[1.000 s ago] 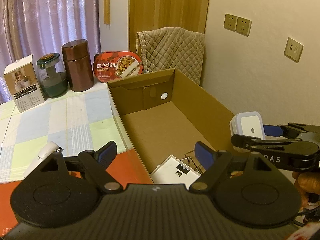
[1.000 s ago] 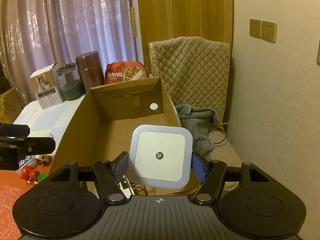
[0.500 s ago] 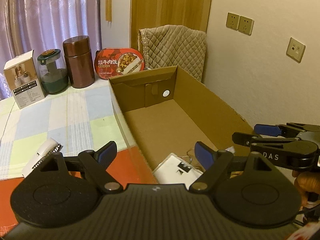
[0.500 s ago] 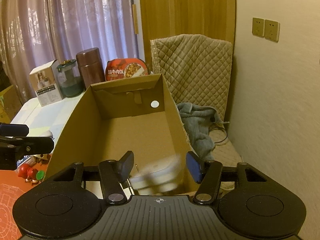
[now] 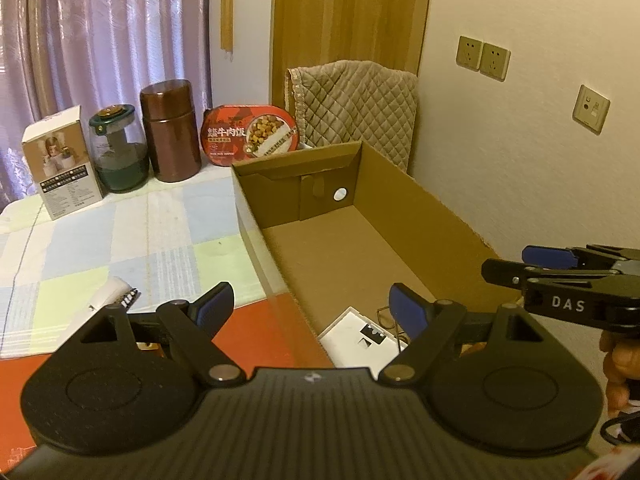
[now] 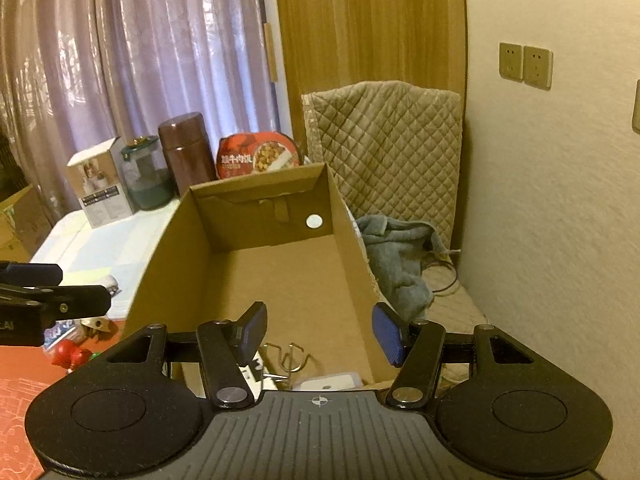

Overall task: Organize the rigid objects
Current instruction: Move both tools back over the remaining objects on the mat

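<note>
An open cardboard box (image 5: pixel 420 196) (image 6: pixel 160 248) stands on the table's right side. At its near end lie a white flat box (image 5: pixel 360 340), a wire clip (image 6: pixel 290 356) and the white square night light (image 6: pixel 330 382), mostly hidden by my right gripper's body. My right gripper (image 6: pixel 320 330) is open and empty above the box's near end; it also shows in the left wrist view (image 5: pixel 520 264). My left gripper (image 5: pixel 312 306) is open and empty over the box's near left wall. A small white object (image 5: pixel 110 294) lies on the cloth to its left.
At the back of the checked tablecloth (image 5: pixel 120 240) stand a white carton (image 5: pixel 60 164), a green-lidded jar (image 5: pixel 118 152), a brown canister (image 5: pixel 170 132) and a red meal tub (image 5: pixel 250 134). A padded chair (image 6: pixel 384 140) with a grey towel (image 6: pixel 396 256) is right of the box. Small red toys (image 6: pixel 70 354) lie on the orange mat.
My right gripper opened and let go of the white night light, which dropped into the near end of the box. Both grippers have shifted only slightly.
</note>
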`<act>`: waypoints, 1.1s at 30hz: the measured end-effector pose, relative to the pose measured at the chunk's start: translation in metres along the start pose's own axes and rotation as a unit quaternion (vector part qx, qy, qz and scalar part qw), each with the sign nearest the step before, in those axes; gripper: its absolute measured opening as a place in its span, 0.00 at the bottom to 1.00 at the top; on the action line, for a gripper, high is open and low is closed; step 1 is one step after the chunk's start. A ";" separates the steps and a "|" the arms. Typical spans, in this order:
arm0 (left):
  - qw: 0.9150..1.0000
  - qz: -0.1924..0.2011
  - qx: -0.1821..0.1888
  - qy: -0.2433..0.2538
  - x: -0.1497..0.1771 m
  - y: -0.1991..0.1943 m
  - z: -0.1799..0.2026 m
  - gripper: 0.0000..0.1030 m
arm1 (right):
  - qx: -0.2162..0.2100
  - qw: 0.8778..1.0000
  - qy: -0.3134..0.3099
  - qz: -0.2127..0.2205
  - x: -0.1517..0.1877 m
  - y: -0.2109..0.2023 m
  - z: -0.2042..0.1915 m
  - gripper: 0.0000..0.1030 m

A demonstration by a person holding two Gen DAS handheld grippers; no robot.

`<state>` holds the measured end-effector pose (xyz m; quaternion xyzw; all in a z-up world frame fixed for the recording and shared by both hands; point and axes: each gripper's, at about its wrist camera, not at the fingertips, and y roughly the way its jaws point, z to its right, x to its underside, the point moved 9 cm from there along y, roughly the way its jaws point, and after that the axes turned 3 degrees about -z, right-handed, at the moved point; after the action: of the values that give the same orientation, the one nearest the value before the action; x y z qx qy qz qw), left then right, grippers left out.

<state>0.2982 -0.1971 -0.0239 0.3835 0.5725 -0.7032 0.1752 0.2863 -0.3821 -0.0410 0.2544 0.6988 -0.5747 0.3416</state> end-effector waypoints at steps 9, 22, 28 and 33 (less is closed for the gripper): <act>1.000 0.019 -0.019 -0.012 0.004 -0.043 -0.029 0.80 | -0.010 1.000 -0.015 0.003 -0.001 -0.030 -0.033 0.55; 0.997 0.044 -0.062 -0.032 0.023 -0.120 -0.095 0.80 | -0.034 0.998 -0.045 0.027 -0.005 -0.069 -0.099 0.55; 0.993 0.053 -0.096 -0.049 0.036 -0.155 -0.139 0.80 | -0.047 0.997 -0.046 0.042 -0.014 -0.083 -0.127 0.64; 0.990 0.054 -0.118 -0.062 0.051 -0.178 -0.171 0.81 | -0.064 0.995 -0.059 0.048 -0.015 -0.090 -0.157 0.72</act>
<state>0.2013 0.0241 0.0494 0.3462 0.6183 -0.6424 0.2917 0.2000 -0.2472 0.0440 0.2308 0.6996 -0.5255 0.4256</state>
